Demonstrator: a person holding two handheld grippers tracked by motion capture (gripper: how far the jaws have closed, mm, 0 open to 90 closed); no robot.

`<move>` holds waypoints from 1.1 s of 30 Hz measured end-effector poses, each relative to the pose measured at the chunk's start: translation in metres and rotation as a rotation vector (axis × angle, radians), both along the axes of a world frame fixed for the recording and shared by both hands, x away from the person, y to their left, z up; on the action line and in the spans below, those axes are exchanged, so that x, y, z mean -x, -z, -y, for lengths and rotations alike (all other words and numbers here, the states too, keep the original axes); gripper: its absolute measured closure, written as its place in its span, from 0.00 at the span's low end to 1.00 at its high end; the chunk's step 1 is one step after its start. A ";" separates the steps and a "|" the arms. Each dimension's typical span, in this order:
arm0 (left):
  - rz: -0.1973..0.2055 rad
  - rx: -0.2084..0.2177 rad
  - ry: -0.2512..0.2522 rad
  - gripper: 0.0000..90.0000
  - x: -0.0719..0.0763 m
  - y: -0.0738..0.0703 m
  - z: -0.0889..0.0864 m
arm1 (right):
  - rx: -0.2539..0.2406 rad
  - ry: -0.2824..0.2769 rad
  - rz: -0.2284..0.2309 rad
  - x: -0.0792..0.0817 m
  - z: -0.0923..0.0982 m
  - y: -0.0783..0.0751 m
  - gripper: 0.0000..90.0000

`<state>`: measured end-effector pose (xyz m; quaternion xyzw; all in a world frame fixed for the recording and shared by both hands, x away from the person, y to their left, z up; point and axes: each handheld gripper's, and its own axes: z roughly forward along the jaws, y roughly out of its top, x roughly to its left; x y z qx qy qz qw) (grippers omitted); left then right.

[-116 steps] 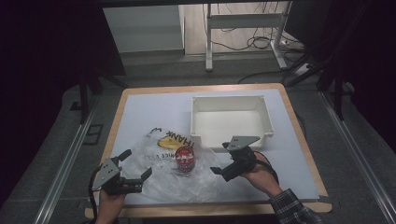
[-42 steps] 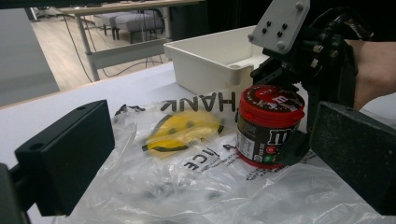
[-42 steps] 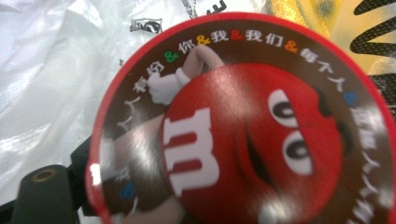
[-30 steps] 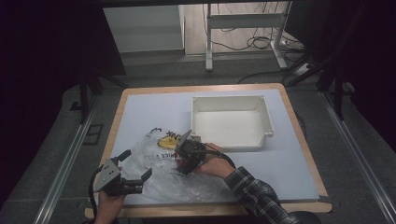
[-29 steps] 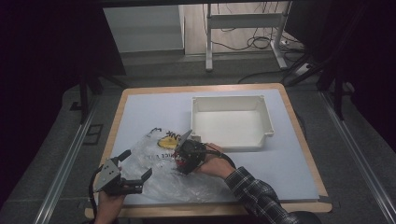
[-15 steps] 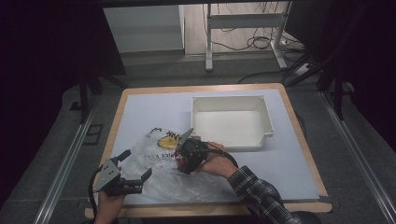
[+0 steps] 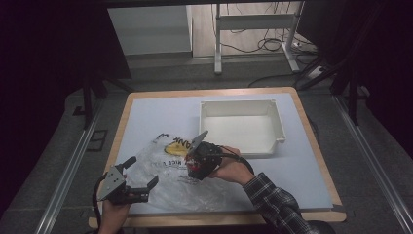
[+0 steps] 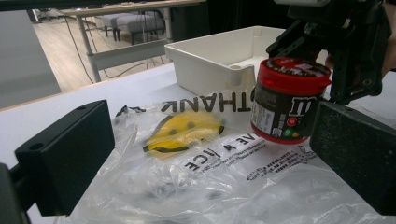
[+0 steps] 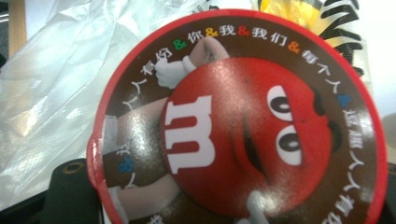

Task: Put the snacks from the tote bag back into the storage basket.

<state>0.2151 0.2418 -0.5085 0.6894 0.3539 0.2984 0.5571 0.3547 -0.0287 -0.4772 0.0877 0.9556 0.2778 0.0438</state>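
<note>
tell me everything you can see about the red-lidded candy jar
The candy jar is a small round tub with a dark brown printed wall and a glossy red lid showing a red cartoon candy face, a white m and a ring of Chinese characters. It stands upright, lifted just clear of the crumpled clear plastic bag, gripped by the right claw. The white bin sits behind it.

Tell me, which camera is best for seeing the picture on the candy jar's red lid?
The right gripper view: the lid is close up there, cartoon face and writing plain. The left gripper view shows the candy jar from the side, its lid edge-on. In the high view the right gripper mostly covers it.
</note>
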 end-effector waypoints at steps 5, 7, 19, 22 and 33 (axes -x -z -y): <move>0.002 0.001 -0.001 0.00 0.000 0.000 0.000 | -0.008 0.001 0.000 0.001 0.006 -0.010 0.29; 0.003 0.000 -0.001 0.00 0.000 0.000 0.000 | -0.004 0.002 0.005 0.001 0.007 -0.012 0.29; 0.003 -0.001 -0.002 0.00 0.000 0.000 0.000 | -0.011 0.026 0.016 -0.002 0.025 -0.025 0.29; 0.003 -0.002 -0.003 0.00 0.000 0.000 0.000 | -0.018 0.037 0.017 -0.003 0.030 -0.029 0.29; 0.006 -0.008 0.002 0.00 0.001 0.000 0.001 | -0.025 0.072 0.028 -0.014 0.051 -0.038 0.29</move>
